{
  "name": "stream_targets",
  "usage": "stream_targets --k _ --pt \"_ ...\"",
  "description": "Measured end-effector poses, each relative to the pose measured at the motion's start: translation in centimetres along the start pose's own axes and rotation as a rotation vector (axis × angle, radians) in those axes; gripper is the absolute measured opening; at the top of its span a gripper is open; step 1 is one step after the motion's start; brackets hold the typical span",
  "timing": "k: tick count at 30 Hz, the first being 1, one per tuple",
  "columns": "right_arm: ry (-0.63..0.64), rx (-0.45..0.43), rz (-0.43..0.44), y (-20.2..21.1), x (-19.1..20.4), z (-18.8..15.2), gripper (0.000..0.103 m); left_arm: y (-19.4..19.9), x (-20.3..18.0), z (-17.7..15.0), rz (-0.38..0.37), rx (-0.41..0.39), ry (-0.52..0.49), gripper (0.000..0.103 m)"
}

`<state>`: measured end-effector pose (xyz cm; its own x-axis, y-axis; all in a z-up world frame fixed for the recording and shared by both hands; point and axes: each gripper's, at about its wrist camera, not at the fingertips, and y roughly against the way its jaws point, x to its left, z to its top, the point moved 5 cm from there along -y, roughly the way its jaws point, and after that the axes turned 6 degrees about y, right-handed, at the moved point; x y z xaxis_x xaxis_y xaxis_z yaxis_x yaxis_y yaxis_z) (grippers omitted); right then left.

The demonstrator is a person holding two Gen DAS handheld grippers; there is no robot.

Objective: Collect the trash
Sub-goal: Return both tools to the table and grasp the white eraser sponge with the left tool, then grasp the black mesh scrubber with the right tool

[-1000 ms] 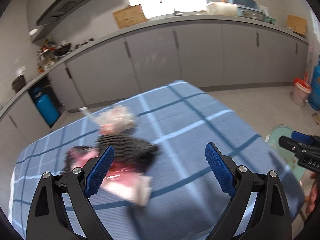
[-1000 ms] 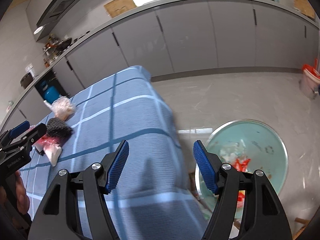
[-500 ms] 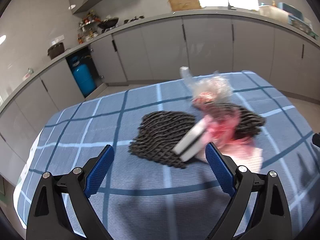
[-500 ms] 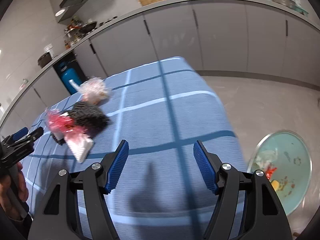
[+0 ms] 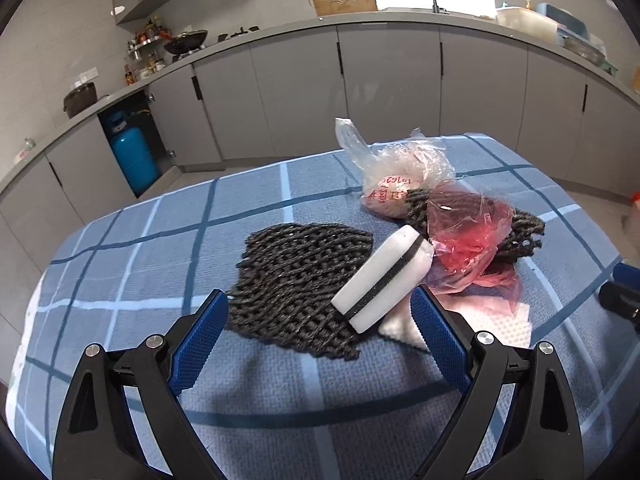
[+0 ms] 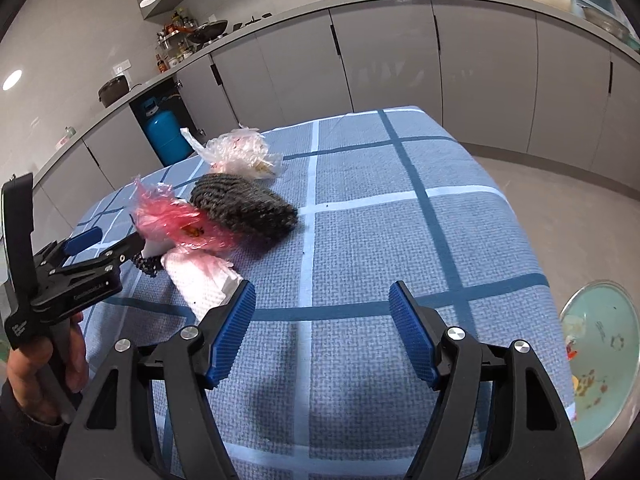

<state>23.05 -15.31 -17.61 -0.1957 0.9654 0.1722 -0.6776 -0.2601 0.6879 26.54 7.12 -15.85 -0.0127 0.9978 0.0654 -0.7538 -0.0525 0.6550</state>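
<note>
both grippers' fingers gape wide and empty, trash pile (image 5: 420, 240) just beyond the left gripper (image 5: 320, 336).

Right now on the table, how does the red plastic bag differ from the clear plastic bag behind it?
The red plastic bag is tinted and translucent; the clear plastic bag is colourless with red print. The red one lies on a dark woven mat against the white sponge; the clear one sits further back on the tablecloth. Both are crumpled.
</note>
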Motion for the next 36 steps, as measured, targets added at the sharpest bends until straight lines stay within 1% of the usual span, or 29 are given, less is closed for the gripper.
stream_targets --k 5,9,10,11,12,14,15,16,17,19,23,26,27,29,30,32,33,36 --pt "0.0 0.009 0.001 -0.6 0.0 0.0 0.07 -0.1 -1.1 0.2 -0.077 -0.015 -0.026 0.09" --pt "-0.002 0.016 0.003 -1.0 0.1 0.1 0.07 -0.1 -2.4 0.3 -0.108 -0.043 -0.082 0.089" --pt "-0.001 0.018 0.004 -1.1 0.1 0.1 0.07 -0.3 -2.6 0.3 -0.114 -0.039 -0.084 0.086" --pt "0.0 0.018 0.005 -1.1 0.2 0.1 0.07 -0.7 -2.7 0.2 -0.114 -0.027 -0.081 0.077" --pt "0.001 0.018 0.004 -1.1 0.2 0.1 0.07 -0.9 -2.7 0.1 -0.117 -0.016 -0.08 0.071" --pt "0.001 0.019 0.004 -1.2 0.2 0.1 0.071 -1.6 -2.6 0.0 -0.128 0.016 -0.067 0.051" --pt "0.002 0.019 0.003 -1.1 0.2 0.1 0.071 -1.8 -2.4 -0.1 -0.135 0.029 -0.055 0.045" --pt "0.002 0.019 0.002 -1.1 0.2 0.2 0.071 -1.8 -2.2 -0.3 -0.147 0.04 -0.048 0.033" --pt "0.001 0.018 0.001 -1.1 0.2 0.2 0.071 -1.9 -2.2 -0.3 -0.161 0.05 -0.039 0.033" --pt "0.005 0.016 0.001 -1.1 0.3 0.4 0.071 -1.3 -1.8 -0.2 -0.158 0.04 -0.029 0.031" --pt "0.023 0.004 0.002 -1.0 0.7 1.3 0.071 0.9 -0.8 0.3 -0.157 -0.004 -0.007 0.031" --pt "0.042 -0.02 0.002 -0.9 1.3 2.7 0.071 2.8 0.5 1.1 -0.136 -0.043 0.027 0.031" --pt "0.049 -0.03 0.002 -0.9 1.4 3.2 0.071 3.1 0.7 1.4 -0.12 -0.055 0.032 0.031" --pt "0.072 -0.056 0.0 -0.9 2.1 4.6 0.071 3.8 1.3 1.9 -0.048 -0.095 0.021 0.031" --pt "0.08 -0.066 -0.002 -1.0 2.3 5.2 0.071 4.0 1.6 2.0 -0.038 -0.105 0.023 0.031" --pt "0.09 -0.083 0.002 -1.4 2.9 6.4 0.071 3.8 2.1 2.3 -0.012 -0.107 0.036 0.031" --pt "0.095 -0.086 0.005 -1.6 3.1 6.9 0.071 3.5 2.4 2.4 0.013 -0.101 0.042 0.031" --pt "0.125 -0.091 0.009 -2.8 4.0 8.4 0.071 2.7 3.1 2.5 0.024 -0.074 0.075 0.031"
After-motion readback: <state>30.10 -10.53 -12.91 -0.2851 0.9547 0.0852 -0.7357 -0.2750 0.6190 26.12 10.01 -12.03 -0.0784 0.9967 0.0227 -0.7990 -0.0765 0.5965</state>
